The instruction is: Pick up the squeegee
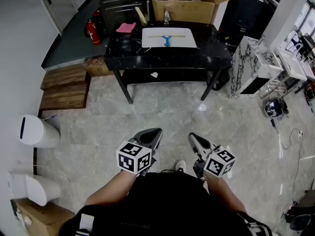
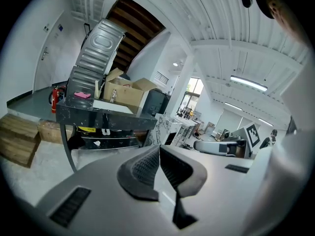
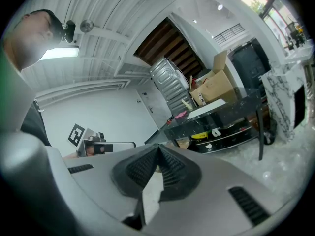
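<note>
Well ahead of both grippers, across a stretch of bare floor, the squeegee (image 1: 167,39) lies flat on a white sheet (image 1: 183,38) on a black table (image 1: 167,58). Its blue handle points back toward the grippers and its blade runs crosswise. It sits roughly on the line between the two, nearer neither. The left gripper (image 1: 156,132) (image 2: 158,149) has its jaws closed, the ribbed pads meeting at the tips with nothing between them. The right gripper (image 1: 192,136) (image 3: 157,149) is likewise closed and empty. They are held side by side, close together but apart, low in front of the person. Both point toward the table, well short of it.

Left of the sheet, ahead of the left gripper, lies a pink cloth (image 1: 126,27). Beyond the squeegee stands an open box (image 1: 184,6). In the gripper views the sheet shows as a pale strip on the tabletop, but the squeegee cannot be made out.
</note>
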`<state>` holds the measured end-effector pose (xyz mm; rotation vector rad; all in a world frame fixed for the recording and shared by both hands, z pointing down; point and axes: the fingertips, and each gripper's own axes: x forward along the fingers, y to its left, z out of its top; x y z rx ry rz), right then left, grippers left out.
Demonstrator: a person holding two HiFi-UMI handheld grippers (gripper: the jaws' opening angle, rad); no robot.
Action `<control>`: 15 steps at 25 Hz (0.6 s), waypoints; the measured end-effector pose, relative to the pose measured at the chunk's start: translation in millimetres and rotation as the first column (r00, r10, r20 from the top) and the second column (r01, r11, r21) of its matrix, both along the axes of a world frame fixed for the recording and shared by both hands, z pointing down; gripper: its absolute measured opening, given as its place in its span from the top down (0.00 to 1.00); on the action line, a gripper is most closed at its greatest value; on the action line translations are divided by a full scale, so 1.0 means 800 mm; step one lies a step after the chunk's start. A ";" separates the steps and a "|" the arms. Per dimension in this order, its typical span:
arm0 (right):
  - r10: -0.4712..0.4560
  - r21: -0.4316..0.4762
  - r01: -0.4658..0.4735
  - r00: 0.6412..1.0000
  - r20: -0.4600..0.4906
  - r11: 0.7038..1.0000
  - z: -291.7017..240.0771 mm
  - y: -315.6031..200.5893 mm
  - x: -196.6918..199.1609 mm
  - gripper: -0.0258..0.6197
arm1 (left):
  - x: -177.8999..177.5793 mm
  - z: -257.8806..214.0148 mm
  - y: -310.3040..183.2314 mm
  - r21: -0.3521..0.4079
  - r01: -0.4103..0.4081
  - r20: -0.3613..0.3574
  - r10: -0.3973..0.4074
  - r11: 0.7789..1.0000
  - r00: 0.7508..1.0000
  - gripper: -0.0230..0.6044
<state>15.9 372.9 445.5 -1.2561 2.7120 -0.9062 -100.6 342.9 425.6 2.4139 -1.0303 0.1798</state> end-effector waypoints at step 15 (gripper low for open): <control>-0.055 0.031 0.055 0.998 -0.011 0.998 -0.005 -0.020 0.088 0.95 | 0.086 -0.011 -0.010 0.046 0.040 0.032 -0.042 0.998 0.999 0.94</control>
